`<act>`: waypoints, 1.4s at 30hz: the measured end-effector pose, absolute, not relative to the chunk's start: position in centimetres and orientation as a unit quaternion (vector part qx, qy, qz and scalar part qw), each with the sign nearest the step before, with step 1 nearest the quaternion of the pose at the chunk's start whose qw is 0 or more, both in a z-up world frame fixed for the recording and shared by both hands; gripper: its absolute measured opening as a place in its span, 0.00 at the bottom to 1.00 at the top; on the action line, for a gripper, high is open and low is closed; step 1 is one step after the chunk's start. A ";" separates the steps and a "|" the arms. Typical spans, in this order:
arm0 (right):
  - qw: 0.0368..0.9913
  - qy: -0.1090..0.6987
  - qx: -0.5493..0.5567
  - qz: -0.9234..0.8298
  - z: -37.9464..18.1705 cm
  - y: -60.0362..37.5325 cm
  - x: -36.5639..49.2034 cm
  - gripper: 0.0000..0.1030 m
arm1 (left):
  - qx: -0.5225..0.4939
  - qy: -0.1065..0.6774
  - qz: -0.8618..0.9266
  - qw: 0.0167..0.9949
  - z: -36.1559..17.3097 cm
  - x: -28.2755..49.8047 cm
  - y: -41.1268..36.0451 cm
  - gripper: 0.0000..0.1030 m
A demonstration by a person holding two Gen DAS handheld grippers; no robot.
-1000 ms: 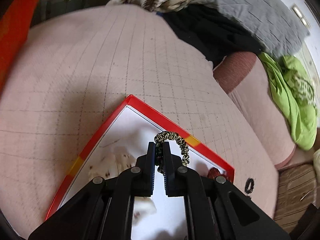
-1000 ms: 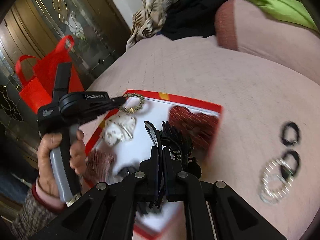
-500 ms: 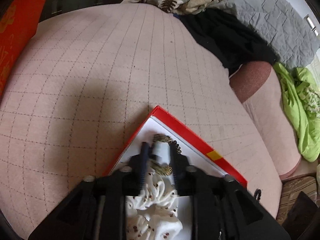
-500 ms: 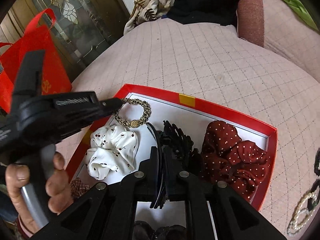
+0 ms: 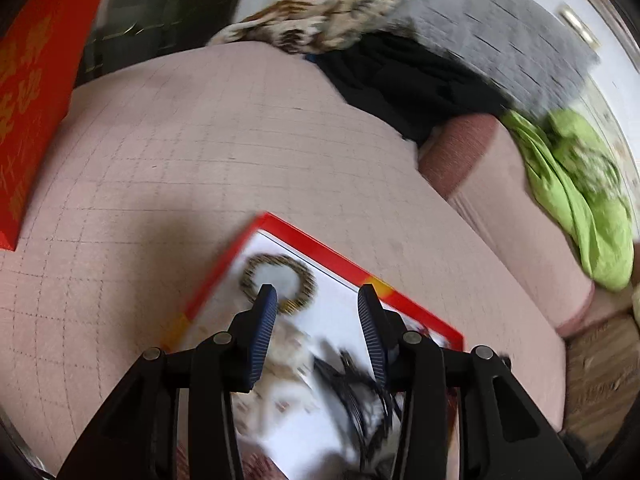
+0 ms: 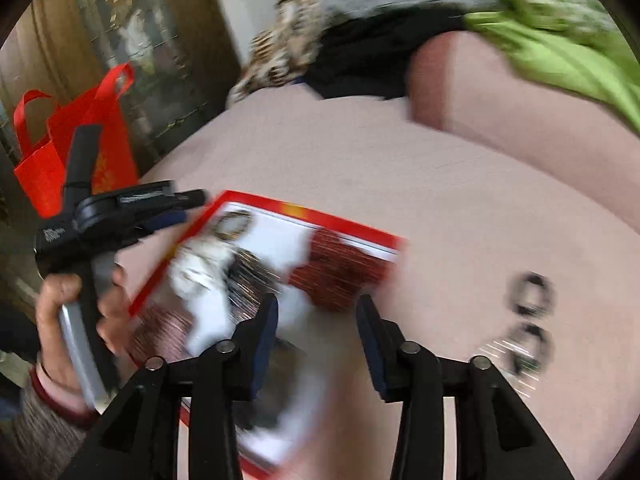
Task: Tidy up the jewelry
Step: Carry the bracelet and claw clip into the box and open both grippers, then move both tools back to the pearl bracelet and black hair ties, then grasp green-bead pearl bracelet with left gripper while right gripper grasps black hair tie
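A red-rimmed white tray [image 5: 320,240] [image 6: 352,230] lies on the pink quilted bed. A gold-and-black hair tie [image 5: 302,280] [image 6: 234,222] lies loose in its far corner. A white dotted scrunchie [image 6: 200,268], a black claw clip [image 5: 352,384] [image 6: 248,276] and a dark red dotted scrunchie [image 6: 336,268] also lie in the tray. My left gripper [image 5: 316,300] is open and empty, above the tray just behind the hair tie; it also shows in the right wrist view [image 6: 188,206]. My right gripper [image 6: 316,312] is open and empty above the tray's near side.
Two black hair ties [image 6: 532,286] and a pearl bracelet [image 6: 508,354] lie on the bed right of the tray. A red bag [image 6: 80,136] stands at the left. Green cloth [image 5: 576,196], black cloth [image 5: 400,76] and a patterned scarf [image 5: 328,28] lie at the back.
My left gripper opened and let the gold-and-black hair tie drop into the tray's far corner. My right gripper opened, let go of the black claw clip into the tray, and pulled back.
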State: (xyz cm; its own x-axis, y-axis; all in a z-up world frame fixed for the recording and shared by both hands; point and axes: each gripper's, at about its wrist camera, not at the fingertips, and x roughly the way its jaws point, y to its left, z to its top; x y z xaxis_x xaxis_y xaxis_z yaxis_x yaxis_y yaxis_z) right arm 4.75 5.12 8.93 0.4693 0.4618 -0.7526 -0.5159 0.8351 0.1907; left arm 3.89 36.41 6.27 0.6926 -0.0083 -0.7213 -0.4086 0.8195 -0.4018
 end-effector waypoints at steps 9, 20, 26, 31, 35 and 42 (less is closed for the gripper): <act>0.876 0.456 0.020 0.155 7.0 -11.3 2.3 0.45 | -0.204 0.374 -0.009 0.905 10.1 1.2 23.9 0.40; 0.859 0.473 0.088 0.174 4.0 -13.1 7.8 0.44 | -0.138 0.493 -0.091 0.854 3.3 6.4 9.7 0.37; 0.848 0.490 0.066 0.189 0.5 -10.9 11.5 0.31 | -0.090 0.524 -0.062 0.845 -1.0 10.8 8.2 0.26; 0.837 0.512 0.047 0.186 -2.3 -9.6 13.3 0.17 | -0.074 0.515 -0.082 0.850 -1.6 11.8 7.3 0.26; 0.842 0.507 0.048 0.181 -2.5 -9.6 13.3 0.12 | -0.013 0.499 -0.083 0.862 -1.9 10.7 5.4 0.26; 0.854 0.490 0.069 0.163 -0.3 -11.8 11.5 0.07 | -0.051 0.492 -0.089 0.865 0.5 9.1 6.2 0.09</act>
State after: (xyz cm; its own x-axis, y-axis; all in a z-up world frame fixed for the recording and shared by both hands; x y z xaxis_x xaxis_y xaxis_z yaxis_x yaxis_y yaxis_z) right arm 11.51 -11.80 -0.28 0.4667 0.3456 -0.8141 -0.2094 0.9375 0.2779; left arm 9.14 6.24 0.46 0.5000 -0.2041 -0.8416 0.1039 0.9789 -0.1757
